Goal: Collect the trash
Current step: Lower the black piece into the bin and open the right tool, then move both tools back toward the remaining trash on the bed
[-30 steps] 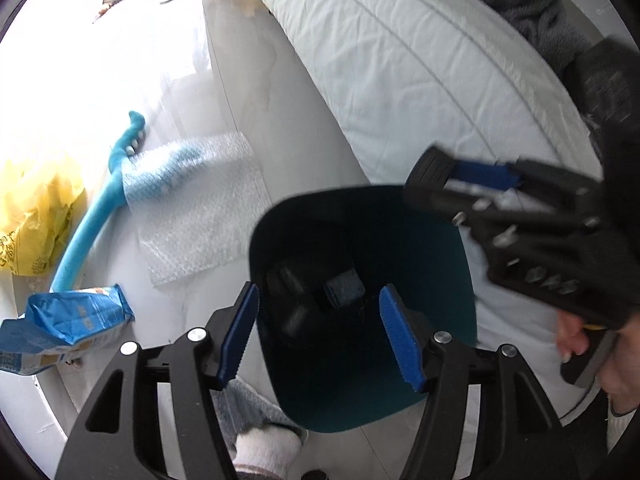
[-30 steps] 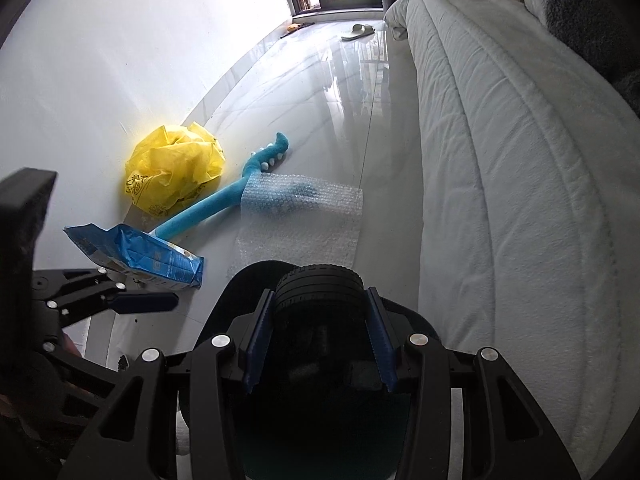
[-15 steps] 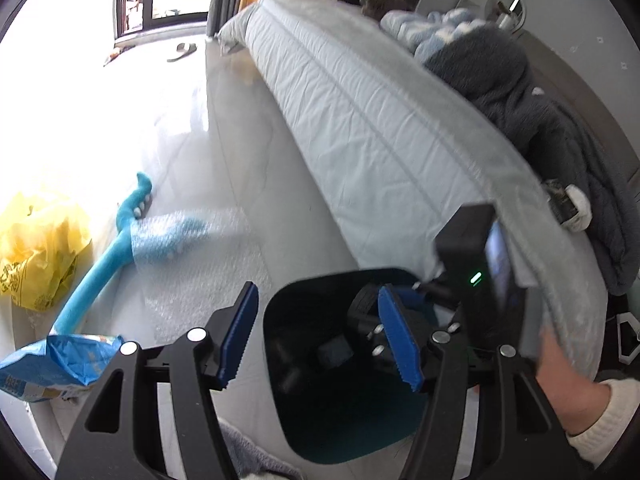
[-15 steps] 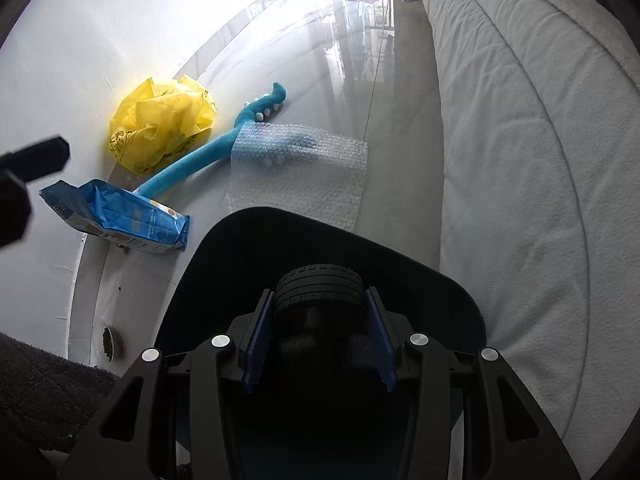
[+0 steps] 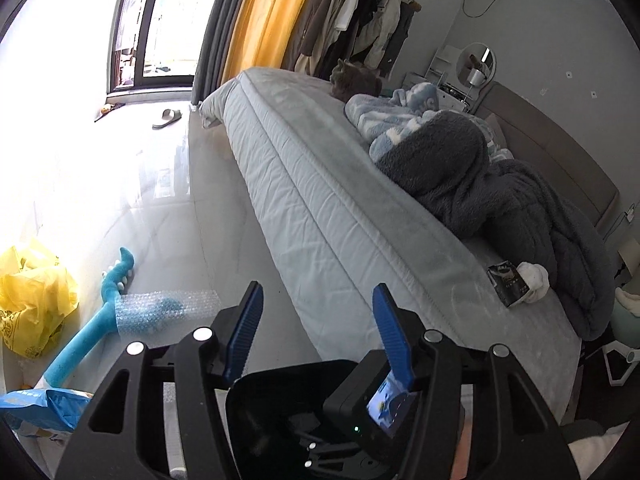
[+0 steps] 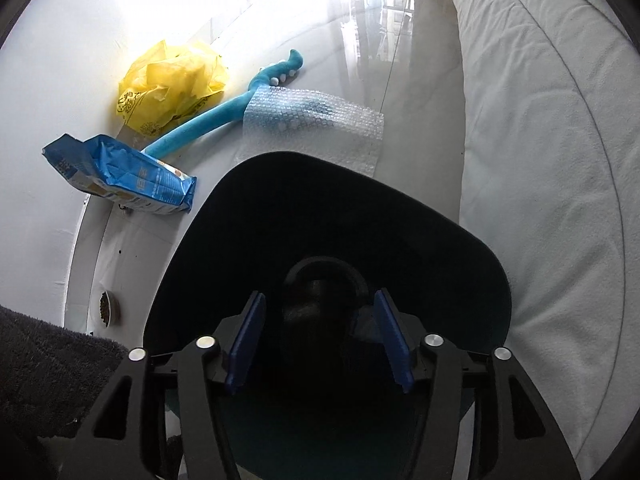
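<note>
Since the earlier frames the black tyre-like thing [image 6: 324, 300] has left the right gripper [image 6: 320, 340]: it was pinched between the blue pads, now the jaws have just been opening and stand spread, with the thing below them inside the dark bin [image 6: 472, 248], touching neither pad as far as I can tell. Left gripper [image 5: 316, 328] now looks out across the bed [image 5: 320, 208] instead of down into the bin; its jaws have just been closing a bit but remain apart with nothing between them.

So that piece looks dropped. Remaining trash sits on the floor beyond the bin's far rim: bubble wrap [image 6: 316, 120] just past the rim, blue snack bag [image 6: 120, 172] to the left by the wall, yellow plastic bag [image 6: 172, 84] further out against the wall. A blue plush toy [image 6: 224, 112] runs diagonally between them, one end under the wrap; probably not trash.

Next pick, my guess: the bubble wrap. It lies flat, straight ahead of the right jaws, long axis roughly across them, so right hand is nearer. Snack bag suits the left hand.

View differences: the right wrist shows the bin interior and the dropped thing. The left wrist shows only the bin's edge [image 5: 280, 376] and the right gripper's camera body, plus a dark packet [image 5: 510, 282] on the bed edge by a white sock [image 5: 534, 278], which the right view misses.
</note>
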Motion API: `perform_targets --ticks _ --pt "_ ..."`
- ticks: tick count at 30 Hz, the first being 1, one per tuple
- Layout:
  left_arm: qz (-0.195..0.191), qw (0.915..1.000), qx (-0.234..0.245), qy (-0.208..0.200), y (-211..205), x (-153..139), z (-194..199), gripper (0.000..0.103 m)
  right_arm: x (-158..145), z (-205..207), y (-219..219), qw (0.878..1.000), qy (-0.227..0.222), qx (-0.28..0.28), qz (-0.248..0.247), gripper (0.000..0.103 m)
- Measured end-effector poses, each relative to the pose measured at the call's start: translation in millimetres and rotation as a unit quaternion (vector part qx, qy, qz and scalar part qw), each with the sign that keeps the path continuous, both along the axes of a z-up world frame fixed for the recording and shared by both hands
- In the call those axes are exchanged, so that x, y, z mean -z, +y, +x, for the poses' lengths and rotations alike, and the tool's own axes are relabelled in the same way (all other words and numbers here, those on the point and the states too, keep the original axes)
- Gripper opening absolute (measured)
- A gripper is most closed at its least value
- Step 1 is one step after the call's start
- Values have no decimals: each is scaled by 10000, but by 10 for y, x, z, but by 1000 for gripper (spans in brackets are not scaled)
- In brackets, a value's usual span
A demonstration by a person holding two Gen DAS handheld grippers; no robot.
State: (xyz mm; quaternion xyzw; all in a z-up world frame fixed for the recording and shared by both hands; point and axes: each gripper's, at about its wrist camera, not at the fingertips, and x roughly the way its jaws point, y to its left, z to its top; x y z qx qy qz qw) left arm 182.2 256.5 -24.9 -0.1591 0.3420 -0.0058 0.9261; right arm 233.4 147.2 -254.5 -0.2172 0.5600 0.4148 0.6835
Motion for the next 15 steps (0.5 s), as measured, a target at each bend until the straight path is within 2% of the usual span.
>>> perform_targets --ticks 8,15 --pt "27 9991 76 -423 -237 -207 103 59 -361 -15 -222 9992 -60 55 385 63" --pt "218 9975 95 -659 -465 -295 193 59 -719 -5 -489 9968 -200 135 767 63"
